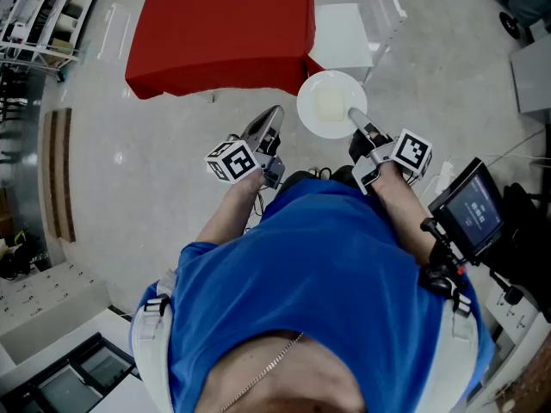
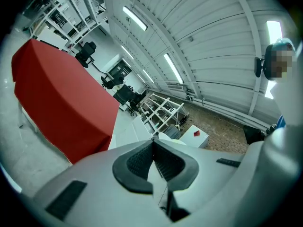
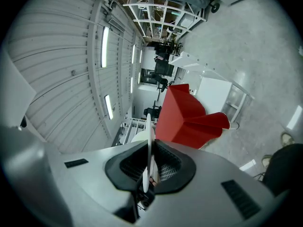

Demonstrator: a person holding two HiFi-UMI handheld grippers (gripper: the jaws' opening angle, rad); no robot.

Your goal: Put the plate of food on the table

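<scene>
Gripping one plate (image 1: 331, 103), right claw (image 1: 355, 117); one red table (image 1: 224, 24) beyond.

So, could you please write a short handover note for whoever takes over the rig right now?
Left gripper: shut and empty, held out beside the plate.
Right gripper: shut on the plate's rim.
Plate: in the air in front of the person, short of the table and not yet on it.
Table: under a red cloth, ahead and to the left of the plate.
Done: plate is in hand.
Left: carry it over the table, set it down and let go.
</scene>
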